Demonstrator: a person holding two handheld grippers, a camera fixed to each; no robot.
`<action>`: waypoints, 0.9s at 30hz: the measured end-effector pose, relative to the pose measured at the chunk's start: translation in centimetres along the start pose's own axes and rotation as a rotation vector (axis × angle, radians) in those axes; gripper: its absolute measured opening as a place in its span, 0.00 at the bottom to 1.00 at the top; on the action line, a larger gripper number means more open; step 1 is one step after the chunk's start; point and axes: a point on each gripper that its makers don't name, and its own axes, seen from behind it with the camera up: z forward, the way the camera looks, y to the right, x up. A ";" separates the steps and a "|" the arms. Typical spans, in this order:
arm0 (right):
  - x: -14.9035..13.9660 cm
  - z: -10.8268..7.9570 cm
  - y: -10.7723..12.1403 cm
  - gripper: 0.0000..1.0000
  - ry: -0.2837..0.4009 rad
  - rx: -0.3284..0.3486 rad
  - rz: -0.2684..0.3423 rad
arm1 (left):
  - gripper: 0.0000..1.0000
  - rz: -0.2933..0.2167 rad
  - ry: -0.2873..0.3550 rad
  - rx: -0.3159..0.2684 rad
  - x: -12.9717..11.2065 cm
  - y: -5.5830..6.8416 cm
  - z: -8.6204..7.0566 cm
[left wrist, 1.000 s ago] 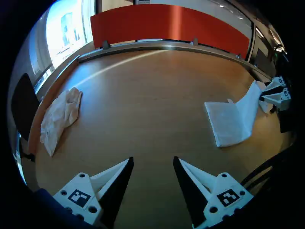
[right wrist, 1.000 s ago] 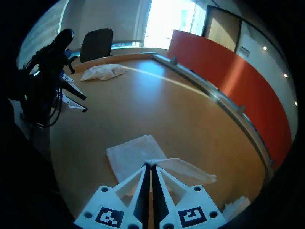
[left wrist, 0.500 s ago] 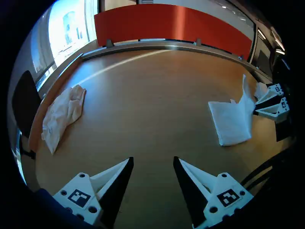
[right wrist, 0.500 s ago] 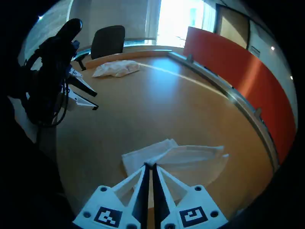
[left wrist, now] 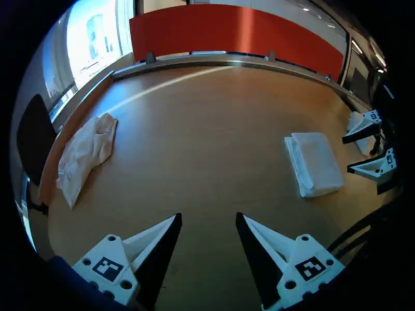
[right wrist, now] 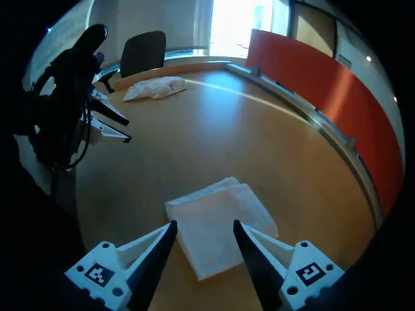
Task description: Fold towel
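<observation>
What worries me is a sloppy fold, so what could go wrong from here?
1. The open right claw is poised at the near edge of the folded towel; pulling back low might snag its top layer.
2. The crumpled towel lies close to the table edge by the chair; a careless grab might push it off.

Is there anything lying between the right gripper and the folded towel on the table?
Nothing visible does. The right gripper is open and the folded towel lies flat directly ahead of its fingers, with bare table around it. The crumpled cloth lies far off, near the chair.
</observation>
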 end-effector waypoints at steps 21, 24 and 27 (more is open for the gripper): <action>-3.8 -0.1 0.4 0.83 -0.048 -0.025 0.037 | 0.76 0.003 0.004 0.002 0.3 0.1 0.0; -4.8 0.0 0.3 0.83 -0.061 -0.026 0.046 | 0.76 0.002 0.004 0.001 0.2 0.1 0.0; -5.9 0.2 0.1 0.83 -0.078 -0.026 0.056 | 0.76 0.003 0.004 0.001 0.2 0.1 0.0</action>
